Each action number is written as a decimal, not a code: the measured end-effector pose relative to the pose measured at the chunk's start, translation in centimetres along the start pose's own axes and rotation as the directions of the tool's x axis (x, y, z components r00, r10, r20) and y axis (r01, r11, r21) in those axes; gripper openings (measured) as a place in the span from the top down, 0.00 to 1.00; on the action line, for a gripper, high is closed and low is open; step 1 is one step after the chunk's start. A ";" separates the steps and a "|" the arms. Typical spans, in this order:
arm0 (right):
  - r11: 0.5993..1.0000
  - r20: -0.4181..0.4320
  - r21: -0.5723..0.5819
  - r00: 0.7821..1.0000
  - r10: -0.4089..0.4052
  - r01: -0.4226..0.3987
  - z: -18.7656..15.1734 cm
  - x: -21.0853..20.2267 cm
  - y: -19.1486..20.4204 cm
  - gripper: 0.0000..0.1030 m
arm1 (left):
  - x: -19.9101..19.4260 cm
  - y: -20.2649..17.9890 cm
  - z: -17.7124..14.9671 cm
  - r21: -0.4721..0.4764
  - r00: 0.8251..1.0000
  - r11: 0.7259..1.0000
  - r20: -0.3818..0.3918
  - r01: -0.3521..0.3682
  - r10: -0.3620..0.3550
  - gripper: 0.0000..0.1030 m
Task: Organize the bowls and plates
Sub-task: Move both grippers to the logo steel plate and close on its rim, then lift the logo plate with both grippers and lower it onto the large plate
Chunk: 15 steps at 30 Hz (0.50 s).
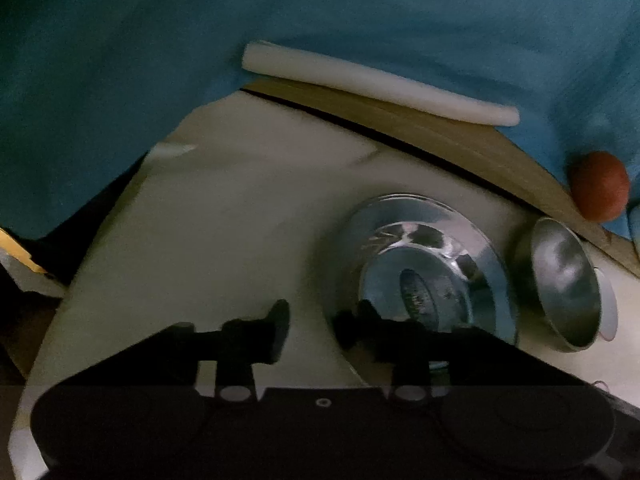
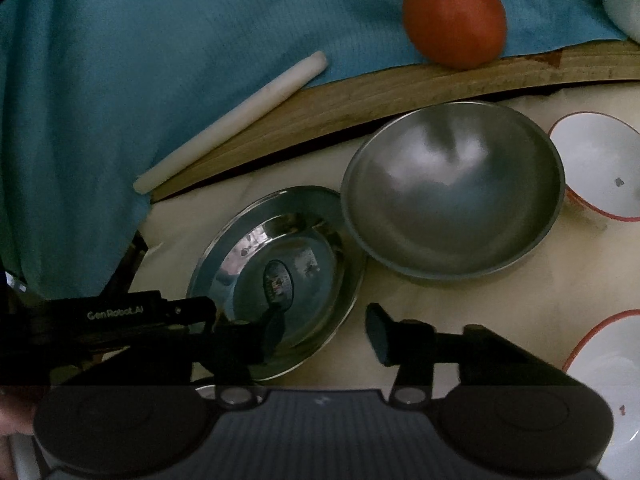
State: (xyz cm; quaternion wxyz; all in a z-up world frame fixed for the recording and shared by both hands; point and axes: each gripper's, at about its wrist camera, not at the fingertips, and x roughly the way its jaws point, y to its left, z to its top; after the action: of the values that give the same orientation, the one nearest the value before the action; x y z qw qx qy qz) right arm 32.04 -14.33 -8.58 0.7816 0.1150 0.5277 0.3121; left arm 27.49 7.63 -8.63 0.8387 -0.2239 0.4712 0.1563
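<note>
Steel plate (image 2: 280, 280) under right hand-held gripper (image 2: 324, 336), fingers apart.

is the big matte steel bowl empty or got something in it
Empty: the steel bowl sits upright and its bare matte inside shows only reflections.

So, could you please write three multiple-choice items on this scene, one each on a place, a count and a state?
1. Where does the round orange ball lie?
A. in a metal bowl
B. on the teal cloth
C. on a steel plate

2. How many white red-rimmed bowls show in the right wrist view?
A. one
B. two
C. four

3. How are the right tongs?
A. open
B. shut on a bowl
C. shut on a white rod

Answers:
1. B, the ball rests on the cloth, clear of all dishes.
2. B, one sits at the right edge and another lower down.
3. A, the fingers stand wide apart and clamp nothing.
</note>
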 end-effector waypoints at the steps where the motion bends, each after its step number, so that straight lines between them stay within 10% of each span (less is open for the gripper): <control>1: 1.000 -0.002 0.002 1.000 -0.002 0.002 0.0 0.2 -0.1 0.64 | 0.0 -0.1 0.0 -0.002 1.000 1.000 0.000 0.009 -0.009 0.72; 15: 1.000 0.007 -0.030 1.000 0.004 -0.003 -0.4 0.8 -0.6 0.78 | -0.5 0.6 -0.4 -0.053 0.998 0.997 0.028 0.060 -0.058 0.84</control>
State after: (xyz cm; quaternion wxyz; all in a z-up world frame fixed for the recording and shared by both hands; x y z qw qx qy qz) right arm 32.05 -14.36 -9.62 0.7846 0.1052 0.5199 0.3209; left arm 26.63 7.91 -8.55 0.8428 -0.2580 0.4489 0.1469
